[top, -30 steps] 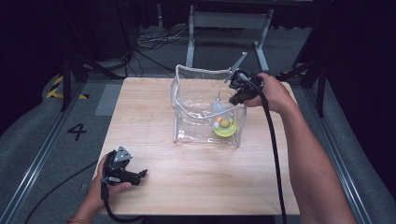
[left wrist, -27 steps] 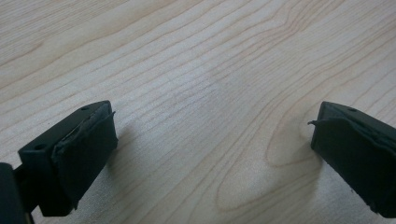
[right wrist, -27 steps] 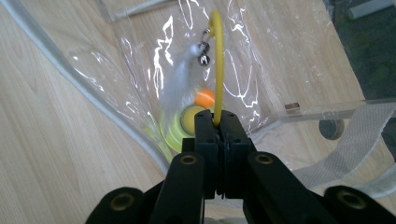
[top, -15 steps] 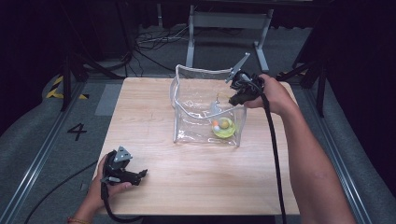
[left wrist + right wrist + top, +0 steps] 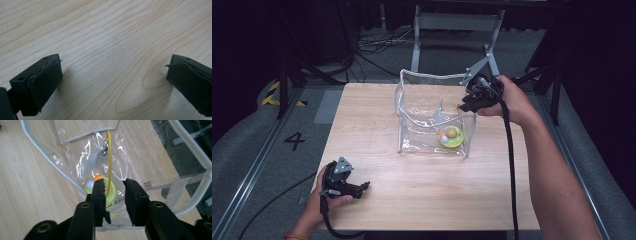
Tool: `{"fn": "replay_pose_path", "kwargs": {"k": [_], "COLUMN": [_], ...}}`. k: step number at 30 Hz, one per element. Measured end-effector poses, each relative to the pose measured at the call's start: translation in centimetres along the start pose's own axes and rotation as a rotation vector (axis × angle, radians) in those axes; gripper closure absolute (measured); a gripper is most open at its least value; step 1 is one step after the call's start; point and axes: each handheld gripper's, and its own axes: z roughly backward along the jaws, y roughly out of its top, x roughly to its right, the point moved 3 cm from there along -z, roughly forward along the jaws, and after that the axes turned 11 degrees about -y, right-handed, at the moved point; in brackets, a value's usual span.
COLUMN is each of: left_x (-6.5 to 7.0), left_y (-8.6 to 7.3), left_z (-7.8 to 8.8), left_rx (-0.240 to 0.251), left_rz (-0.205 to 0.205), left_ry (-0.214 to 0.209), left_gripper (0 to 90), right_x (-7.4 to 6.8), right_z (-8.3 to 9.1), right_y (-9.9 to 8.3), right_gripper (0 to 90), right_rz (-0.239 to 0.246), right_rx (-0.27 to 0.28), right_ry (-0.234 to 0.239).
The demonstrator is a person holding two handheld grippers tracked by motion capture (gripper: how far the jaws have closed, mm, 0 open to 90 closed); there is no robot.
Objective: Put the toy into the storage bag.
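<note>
Right tongs [image 5: 462,106] are hovering over the near right top edge of the clear bag [image 5: 422,112], jaws narrowed with a small gap, gripping nothing that I'm seeing. In the right gripper view those tongs [image 5: 113,187] are pointing down into the bag [image 5: 62,162], with a thin yellow wand [image 5: 109,157] rising just beyond the gap; I can't tell if a pad is touching it. I'm seeing a white feather and a small bell [image 5: 105,150] hanging near the wand's top, and a yellow-green disc toy [image 5: 113,188] with an orange ball [image 5: 98,177] lying at the bag bottom.

Bag is standing upright, mouth open, toward the far edge of the table [image 5: 377,105], slightly right of centre.

Left tongs [image 5: 362,186] are resting near the near left corner, in the person's left hand [image 5: 319,200], jaws spread wide. In the left gripper view I'm getting only bare wood [image 5: 105,50] between them.
</note>
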Motion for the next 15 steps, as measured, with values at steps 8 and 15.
{"fn": "replay_pose_path", "kwargs": {"k": [8, 15], "left_x": [0.0, 0.0], "left_y": [0.0, 0.0], "left_z": [0.0, 0.0], "left_rx": [0.0, 0.0], "left_rz": [0.0, 0.0], "left_ry": [0.0, 0.001], "left_gripper": [0.5, 0.5], "right_x": [-0.2, -0.2], "right_z": [2.7, 4.8], "right_y": [-0.6, -2.0], "right_gripper": [48.0, 36.3], "right_rz": [-0.014, -0.034], "right_rx": [0.071, 0.124], "right_ry": [-0.073, -0.126]}}
